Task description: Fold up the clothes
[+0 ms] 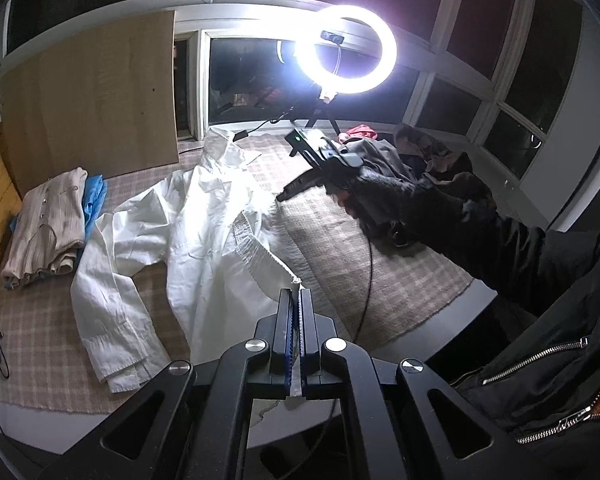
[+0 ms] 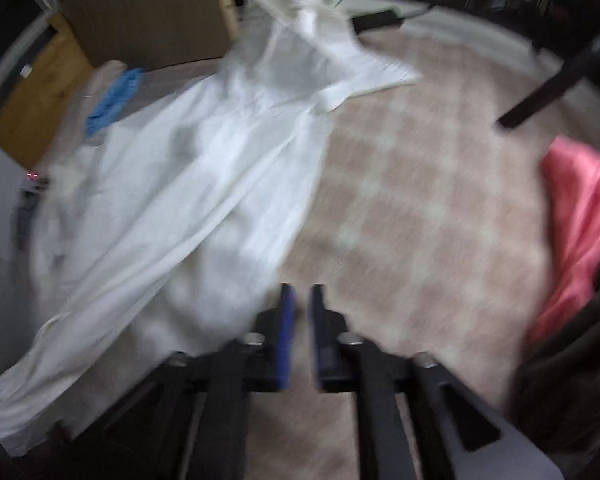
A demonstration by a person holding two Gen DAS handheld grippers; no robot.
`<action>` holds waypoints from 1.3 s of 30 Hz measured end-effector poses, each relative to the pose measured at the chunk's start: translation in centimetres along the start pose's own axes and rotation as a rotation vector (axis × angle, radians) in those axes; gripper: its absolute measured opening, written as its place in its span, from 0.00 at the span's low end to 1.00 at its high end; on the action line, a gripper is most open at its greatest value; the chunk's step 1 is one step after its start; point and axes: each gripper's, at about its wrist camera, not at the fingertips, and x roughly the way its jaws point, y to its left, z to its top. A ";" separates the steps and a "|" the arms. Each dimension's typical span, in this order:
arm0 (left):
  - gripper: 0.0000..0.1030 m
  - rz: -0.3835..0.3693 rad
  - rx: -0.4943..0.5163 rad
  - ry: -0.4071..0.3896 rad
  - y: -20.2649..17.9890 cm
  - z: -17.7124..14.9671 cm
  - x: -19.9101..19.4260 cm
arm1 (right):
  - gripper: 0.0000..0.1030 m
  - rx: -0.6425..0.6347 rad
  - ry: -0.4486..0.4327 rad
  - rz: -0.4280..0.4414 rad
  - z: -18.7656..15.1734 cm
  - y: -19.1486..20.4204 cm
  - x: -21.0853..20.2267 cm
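A white long-sleeved shirt (image 1: 204, 216) lies spread and creased on the checked pink cloth (image 1: 380, 272) that covers the table. My left gripper (image 1: 296, 294) is shut on a corner of the shirt's edge near the front of the table, and cloth shows between the pads. A gloved hand holds my right gripper (image 1: 284, 196) over the shirt's right edge. The right wrist view is blurred; there the right gripper (image 2: 302, 292) shows a narrow gap with nothing in it, just right of the white shirt (image 2: 204, 168).
A folded beige garment (image 1: 48, 224) on a blue one (image 1: 94, 200) sits at the left. Dark clothes (image 1: 420, 156) and a pink garment (image 2: 580, 216) are piled at the right. A ring light (image 1: 346, 50) on a tripod stands behind. A cable (image 1: 366, 280) crosses the cloth.
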 end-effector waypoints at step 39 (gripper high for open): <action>0.06 -0.256 0.111 0.267 -6.0 -5.7 9.0 | 0.32 0.096 -0.004 0.178 -10.2 4.8 -0.4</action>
